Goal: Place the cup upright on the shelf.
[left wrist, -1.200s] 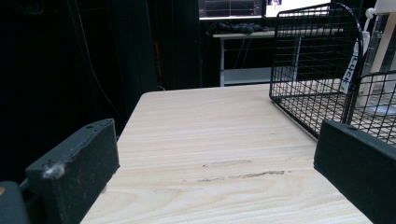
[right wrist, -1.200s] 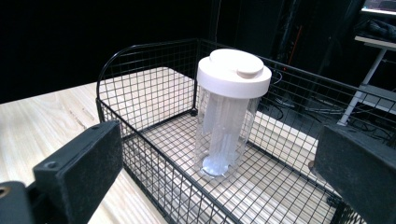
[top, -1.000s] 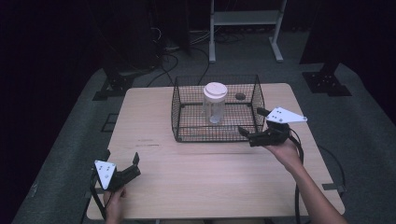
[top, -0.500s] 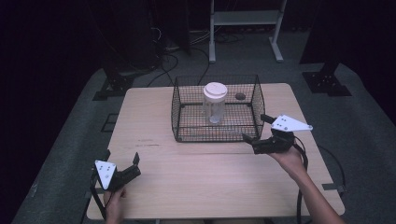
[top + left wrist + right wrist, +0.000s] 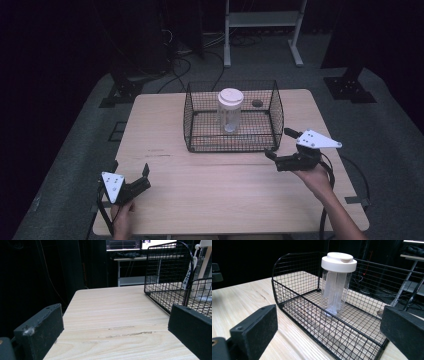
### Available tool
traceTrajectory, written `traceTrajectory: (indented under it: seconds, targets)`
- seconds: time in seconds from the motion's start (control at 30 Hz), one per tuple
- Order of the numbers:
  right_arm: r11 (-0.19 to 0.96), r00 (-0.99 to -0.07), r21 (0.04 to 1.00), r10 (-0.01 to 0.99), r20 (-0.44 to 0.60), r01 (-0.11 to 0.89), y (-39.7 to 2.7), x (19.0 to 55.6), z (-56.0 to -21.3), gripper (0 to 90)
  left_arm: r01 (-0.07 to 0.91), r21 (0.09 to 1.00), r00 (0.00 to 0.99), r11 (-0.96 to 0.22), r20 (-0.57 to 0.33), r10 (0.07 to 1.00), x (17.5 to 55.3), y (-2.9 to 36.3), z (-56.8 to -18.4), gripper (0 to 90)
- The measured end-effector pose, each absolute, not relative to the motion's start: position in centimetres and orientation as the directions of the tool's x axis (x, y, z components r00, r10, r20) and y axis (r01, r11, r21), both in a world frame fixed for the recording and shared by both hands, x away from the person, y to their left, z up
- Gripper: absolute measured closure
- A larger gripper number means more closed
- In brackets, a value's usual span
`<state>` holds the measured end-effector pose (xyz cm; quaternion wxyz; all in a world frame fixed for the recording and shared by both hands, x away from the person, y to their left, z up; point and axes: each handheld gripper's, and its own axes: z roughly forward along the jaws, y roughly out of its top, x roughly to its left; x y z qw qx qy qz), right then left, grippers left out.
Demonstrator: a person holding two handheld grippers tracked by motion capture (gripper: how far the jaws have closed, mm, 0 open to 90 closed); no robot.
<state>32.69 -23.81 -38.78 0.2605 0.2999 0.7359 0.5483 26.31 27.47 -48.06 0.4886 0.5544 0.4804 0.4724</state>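
dark surroundings frame a pale wooden table (image 5: pixel 225 195), on which a black wire basket (image 5: pixel 192 120) is set toward the far side. a clear jar (image 5: pixel 230 112) with a white lid (image 5: pixel 230 96) is stood upright inside the basket, near its middle. the right gripper (image 5: pixel 280 149) is held just beside the basket's near right corner, its jaws spread with nothing between them. the left gripper (image 5: pixel 131 172) is kept low near the table's near left edge, well apart from the basket, jaws likewise spread. a small dark object (image 5: pixel 257 103), possibly a cap, is seen at the basket's far side.
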Motion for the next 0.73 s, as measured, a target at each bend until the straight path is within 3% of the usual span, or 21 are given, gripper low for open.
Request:
traceTrajectory:
  seconds: [0.73]
  targets:
    - [0.223, -0.659, 0.964, 0.749, -0.073, 0.147, -25.0, 28.5, -41.9, 0.7, 0.073, 0.995, 0.092, -0.062, 0.055, 0.994, 26.3, 27.4, -48.1, 0.0]
